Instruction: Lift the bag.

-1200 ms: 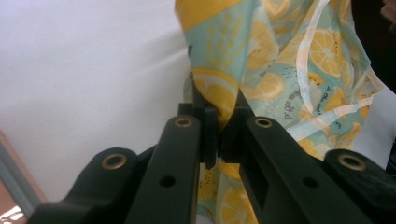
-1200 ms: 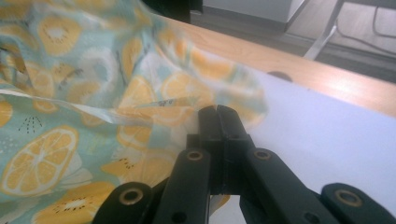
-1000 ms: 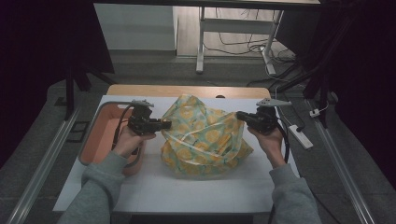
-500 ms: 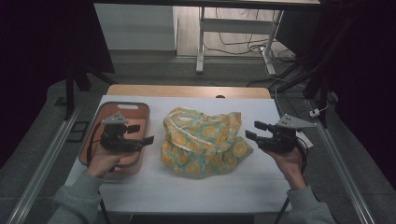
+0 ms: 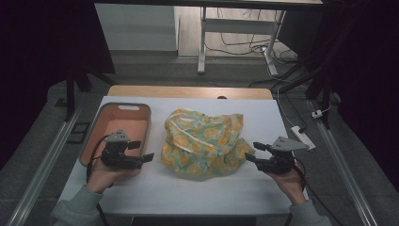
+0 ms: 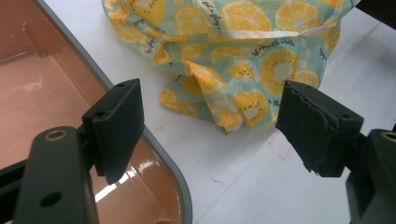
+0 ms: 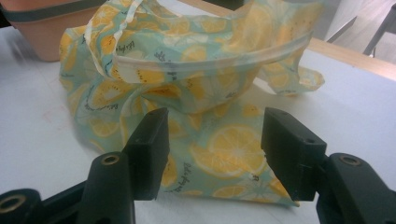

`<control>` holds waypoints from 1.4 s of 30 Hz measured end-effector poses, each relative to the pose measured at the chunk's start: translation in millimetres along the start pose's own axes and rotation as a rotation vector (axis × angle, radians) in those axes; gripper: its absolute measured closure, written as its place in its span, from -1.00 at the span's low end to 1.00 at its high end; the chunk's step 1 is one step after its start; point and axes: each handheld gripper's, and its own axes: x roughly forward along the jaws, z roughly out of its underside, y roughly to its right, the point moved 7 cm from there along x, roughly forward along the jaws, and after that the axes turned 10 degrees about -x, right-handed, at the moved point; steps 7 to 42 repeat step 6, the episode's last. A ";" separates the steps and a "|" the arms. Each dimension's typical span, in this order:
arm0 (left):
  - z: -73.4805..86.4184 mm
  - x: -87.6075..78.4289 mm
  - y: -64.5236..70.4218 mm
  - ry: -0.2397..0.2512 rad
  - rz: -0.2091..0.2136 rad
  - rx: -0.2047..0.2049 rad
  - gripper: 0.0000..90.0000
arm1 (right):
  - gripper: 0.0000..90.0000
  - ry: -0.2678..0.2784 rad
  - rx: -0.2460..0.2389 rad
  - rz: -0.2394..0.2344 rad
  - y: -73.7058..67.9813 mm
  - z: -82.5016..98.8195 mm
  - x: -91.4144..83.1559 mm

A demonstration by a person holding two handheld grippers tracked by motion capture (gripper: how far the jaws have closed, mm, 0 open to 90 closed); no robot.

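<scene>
Lemon-printed turquoise fabric bag (image 5: 203, 141) lies crumpled mid-table beside the salmon plastic tray (image 5: 96, 126) — my left gripper (image 5: 145, 157) and right gripper (image 5: 251, 159), jaws just spread, hold nothing — next I'd regrasp its rim.

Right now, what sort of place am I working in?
Most likely a lab or recording workspace, not a home: a white table set between metal rails, loose cables and a power strip on the floor, and handheld grippers working a lemon-print cloth beside an orange bin.
</scene>
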 end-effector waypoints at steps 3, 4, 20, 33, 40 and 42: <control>-0.1 0.8 -0.7 -0.003 0.002 -0.001 -0.48 | -0.06 0.007 -0.010 0.004 -1.5 -3.3 -2.0; -0.2 1.3 -0.7 -0.002 0.001 -0.001 -0.49 | -0.06 0.007 -0.013 0.008 -1.8 -3.7 -2.9; -0.3 2.0 -0.1 -0.004 0.001 0.000 -0.49 | -0.06 0.010 -0.014 0.011 -2.4 -3.8 -4.3; -0.3 2.0 -0.1 -0.004 0.001 0.000 -0.49 | -0.06 0.010 -0.014 0.011 -2.4 -3.8 -4.3; -0.3 2.0 -0.1 -0.004 0.001 0.000 -0.49 | -0.06 0.010 -0.014 0.011 -2.4 -3.8 -4.3; -0.3 2.0 -0.1 -0.004 0.001 0.000 -0.49 | -0.06 0.010 -0.014 0.011 -2.4 -3.8 -4.3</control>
